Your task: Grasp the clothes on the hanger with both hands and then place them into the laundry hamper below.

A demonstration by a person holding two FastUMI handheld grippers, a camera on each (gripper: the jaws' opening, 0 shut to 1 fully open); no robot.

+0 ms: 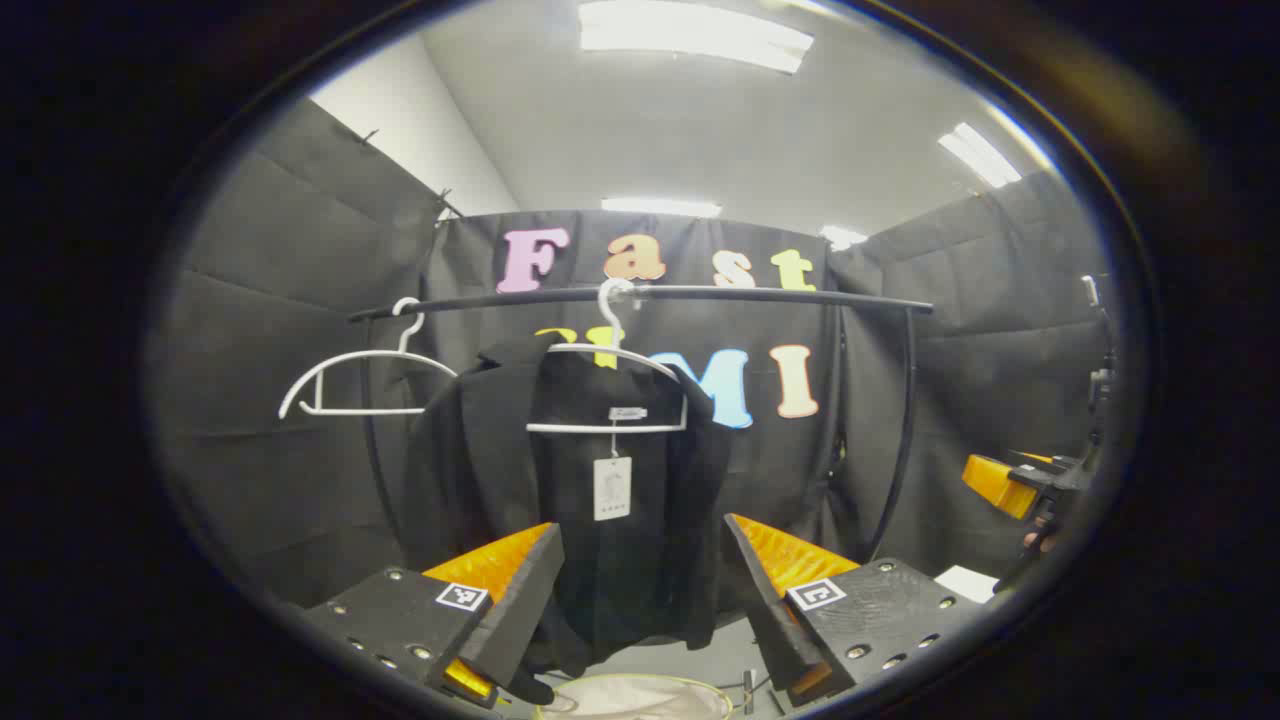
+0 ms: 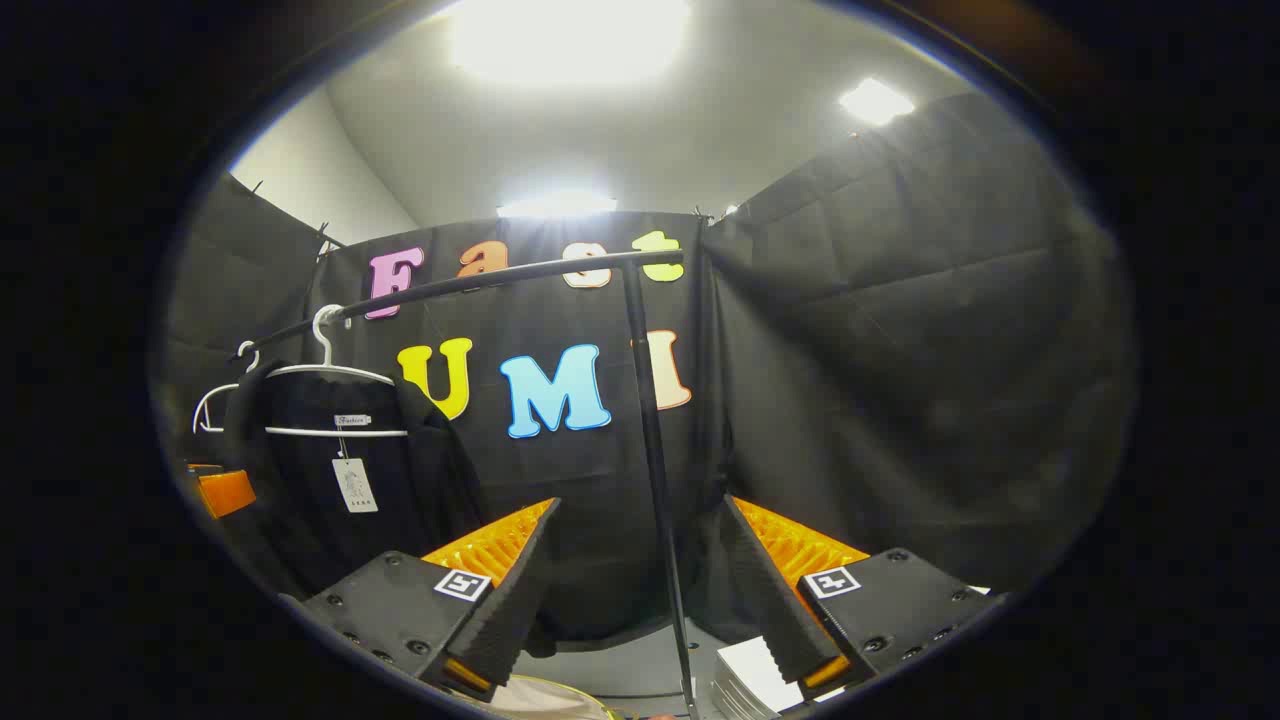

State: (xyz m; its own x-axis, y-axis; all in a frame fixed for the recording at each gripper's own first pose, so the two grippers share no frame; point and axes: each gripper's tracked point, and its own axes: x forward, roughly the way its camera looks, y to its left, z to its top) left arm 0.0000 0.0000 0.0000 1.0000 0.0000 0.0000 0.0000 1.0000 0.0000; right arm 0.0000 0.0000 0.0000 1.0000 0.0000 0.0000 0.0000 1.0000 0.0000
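Note:
A black garment [image 1: 590, 520] with a white tag hangs on a white hanger [image 1: 610, 385] from the black rail [image 1: 700, 294]. My left gripper [image 1: 640, 590] faces it, open, with the cloth seen some way off between the fingers. The hamper's pale rim [image 1: 640, 692] shows at the bottom edge below the garment. In the right gripper view the same garment [image 2: 340, 480] hangs at the left, and my right gripper [image 2: 640, 590] is open, pointing at the rack's upright post [image 2: 655, 450]. The right gripper [image 1: 1010, 480] also appears at the far right of the left gripper view.
An empty white hanger [image 1: 345, 385] hangs at the rail's left end. The rack's curved right leg [image 1: 905, 420] stands right of the garment. A stack of white sheets [image 2: 750, 675] lies on the floor near the post. Black cloth walls surround the booth.

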